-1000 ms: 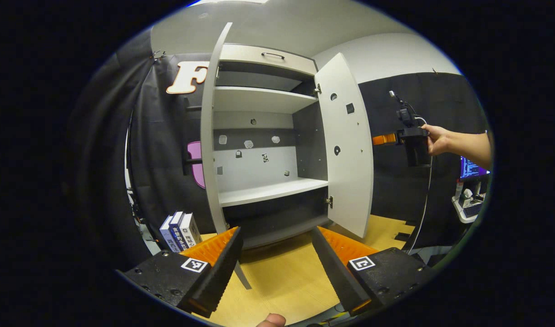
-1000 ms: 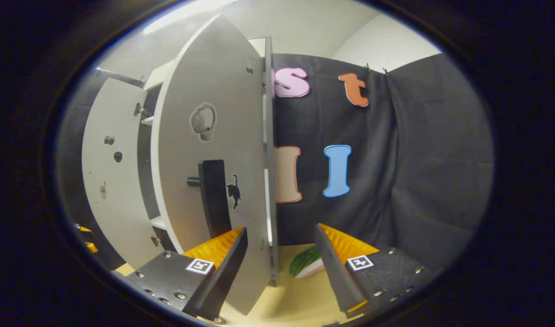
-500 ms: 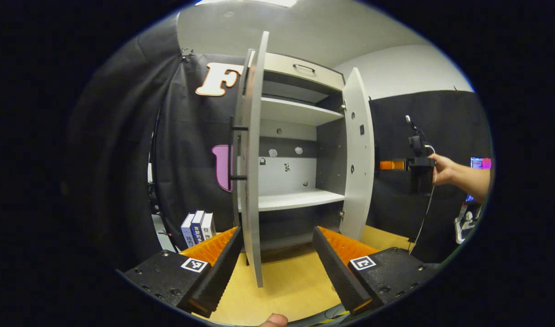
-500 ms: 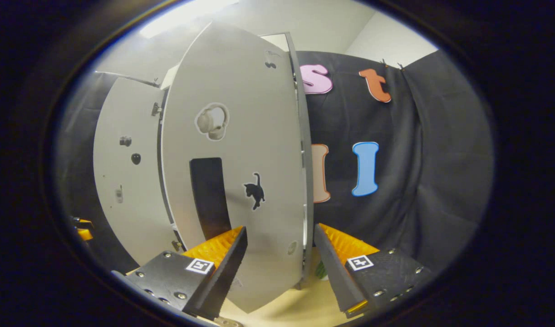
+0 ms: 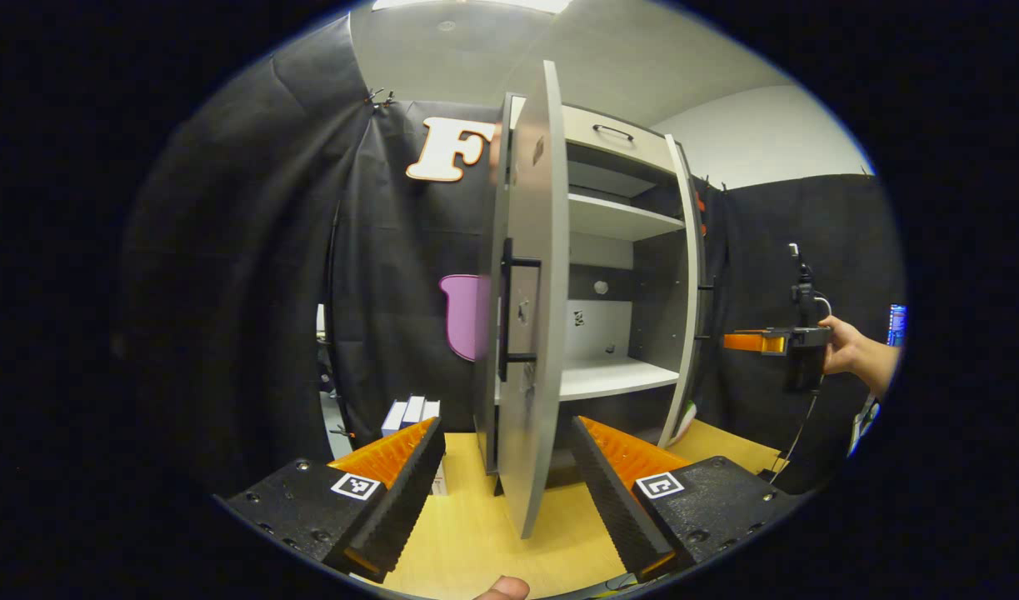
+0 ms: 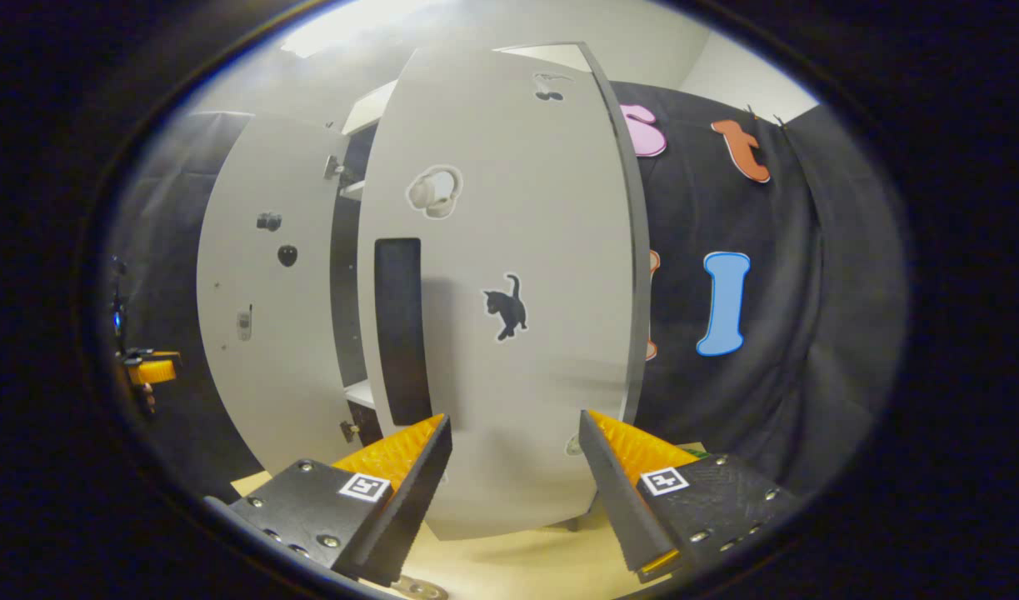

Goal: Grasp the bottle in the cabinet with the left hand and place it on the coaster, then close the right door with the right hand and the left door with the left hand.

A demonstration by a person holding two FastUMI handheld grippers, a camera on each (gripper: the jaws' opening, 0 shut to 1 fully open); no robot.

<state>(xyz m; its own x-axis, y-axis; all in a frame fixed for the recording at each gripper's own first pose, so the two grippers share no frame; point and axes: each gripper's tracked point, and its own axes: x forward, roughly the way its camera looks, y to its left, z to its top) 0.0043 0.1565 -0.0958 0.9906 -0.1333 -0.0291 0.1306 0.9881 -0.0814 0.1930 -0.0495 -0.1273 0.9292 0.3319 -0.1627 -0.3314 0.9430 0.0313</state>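
Left gripper view: left gripper (image 5: 507,467) spread wide, holding nothing, fingers either side of the left door (image 5: 530,333) edge-on, not touching. Door about half swung, black handle (image 5: 509,308) on its outer face. Behind it, cabinet (image 5: 617,250) shelves bare — bottle not there, so probably set on the coaster, though neither can be made out. Right door (image 5: 691,292) partly open; far off, right gripper (image 5: 746,342) in a hand (image 5: 842,346), short of it.

Right gripper view: right gripper (image 6: 513,467) wide apart too, empty, facing the right door's (image 6: 509,317) outer face close up — contact cannot be told. Left door (image 6: 259,292) open beyond.

Judged: fetching done, both doors left to shut.
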